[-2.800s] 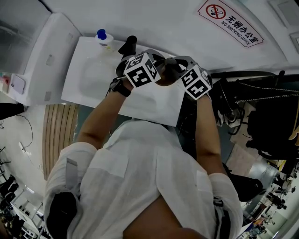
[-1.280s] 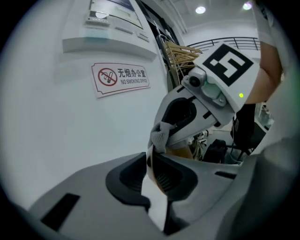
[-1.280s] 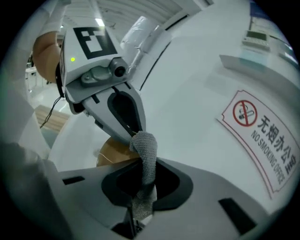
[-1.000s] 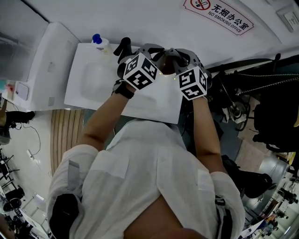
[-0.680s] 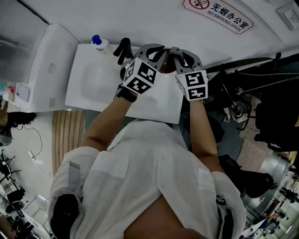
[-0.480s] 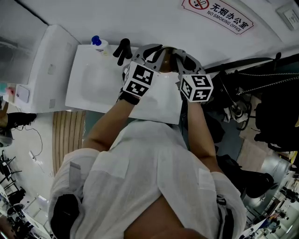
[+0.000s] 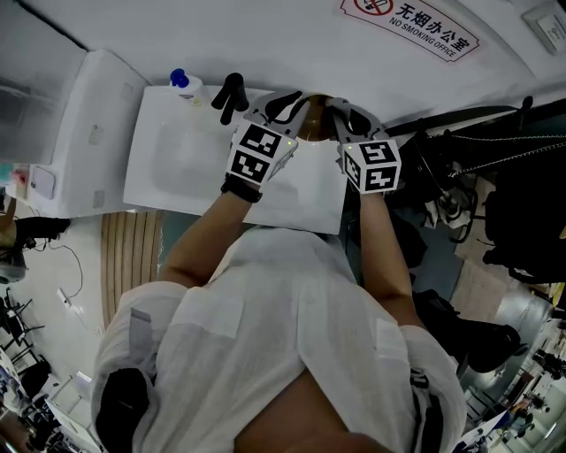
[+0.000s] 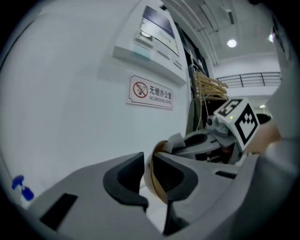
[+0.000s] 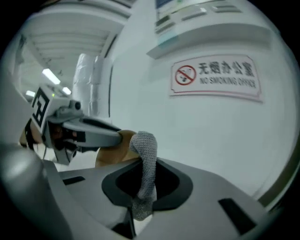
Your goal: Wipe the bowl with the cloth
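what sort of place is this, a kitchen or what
Probably an office washbasin corner, not a home kitchen: a red-and-white no-smoking office sign on the wall, a white rectangular sink with a black tap.

Bowl [image 9: 112, 152] up over far-right part of desk [image 7: 177, 168]. Cloth [image 9: 145, 154] touching bowl's right side. Bottle [image 7: 181, 81] on desk's far-left corner. Sign [image 7: 409, 18] on wall behind desk, to the right.

White counter [image 7: 301, 199] with sunken basin [image 7: 181, 150], blue-capped bottle [image 7: 182, 80] at its far edge
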`<state>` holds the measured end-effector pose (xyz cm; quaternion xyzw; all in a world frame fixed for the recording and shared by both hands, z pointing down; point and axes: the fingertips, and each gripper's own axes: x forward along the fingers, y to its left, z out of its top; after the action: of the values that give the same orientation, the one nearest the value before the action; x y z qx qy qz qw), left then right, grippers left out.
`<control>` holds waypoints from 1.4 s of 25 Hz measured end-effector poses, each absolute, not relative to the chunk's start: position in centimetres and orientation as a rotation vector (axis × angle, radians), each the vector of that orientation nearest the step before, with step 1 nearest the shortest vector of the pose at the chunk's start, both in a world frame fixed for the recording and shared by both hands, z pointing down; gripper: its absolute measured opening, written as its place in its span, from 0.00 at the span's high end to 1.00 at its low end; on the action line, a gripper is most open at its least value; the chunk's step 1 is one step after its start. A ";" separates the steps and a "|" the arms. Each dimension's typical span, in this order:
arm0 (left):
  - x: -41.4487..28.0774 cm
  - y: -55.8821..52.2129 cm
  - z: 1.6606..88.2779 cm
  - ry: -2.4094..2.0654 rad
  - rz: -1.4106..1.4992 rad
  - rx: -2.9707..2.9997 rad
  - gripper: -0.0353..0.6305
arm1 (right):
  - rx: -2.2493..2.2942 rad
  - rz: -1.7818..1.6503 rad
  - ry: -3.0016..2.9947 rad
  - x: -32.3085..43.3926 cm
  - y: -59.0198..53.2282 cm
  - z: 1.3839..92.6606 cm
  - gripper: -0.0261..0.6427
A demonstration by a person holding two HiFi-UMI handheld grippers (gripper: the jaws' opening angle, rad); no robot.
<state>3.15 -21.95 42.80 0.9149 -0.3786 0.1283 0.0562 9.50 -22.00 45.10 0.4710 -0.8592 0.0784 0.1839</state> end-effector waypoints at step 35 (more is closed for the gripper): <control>2.4 -22.5 42.2 -1.169 0.300 2.705 0.89 | 1.351 0.265 -2.478 9.3 -21.7 44.0 0.87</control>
<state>2.40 -22.48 42.20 0.9096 -0.3930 0.1010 0.0895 9.28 -21.72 44.05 0.4711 -0.8639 0.0922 0.1528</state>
